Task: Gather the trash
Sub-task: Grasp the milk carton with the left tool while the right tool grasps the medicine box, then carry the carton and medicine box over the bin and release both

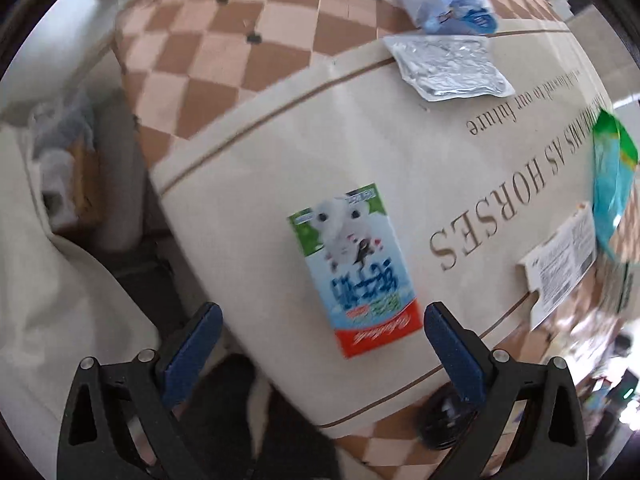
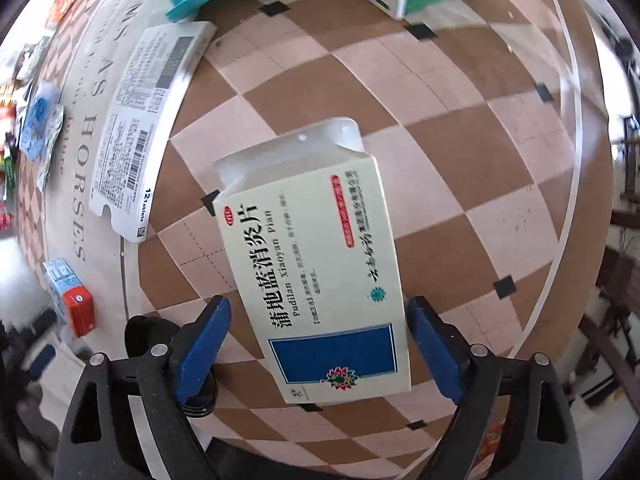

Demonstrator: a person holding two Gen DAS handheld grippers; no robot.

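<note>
The pale medicine box [image 2: 316,276] is lying flat on the checked table [image 2: 460,152], one end flap open; it is probably empty, light and easily crushed, best pinched across its long sides. The right hand-held gripper [image 2: 318,344] is straddling it, jaws apart. The left hand-held gripper [image 1: 322,340] is hanging open over a milk carton [image 1: 356,268] near the table's edge.

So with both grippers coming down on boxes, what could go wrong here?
The medicine box lies skewed between the open right gripper, so closing may twist it. The milk carton sits ahead of the open left gripper, near the runner's edge; a nudge could push it off.
</note>
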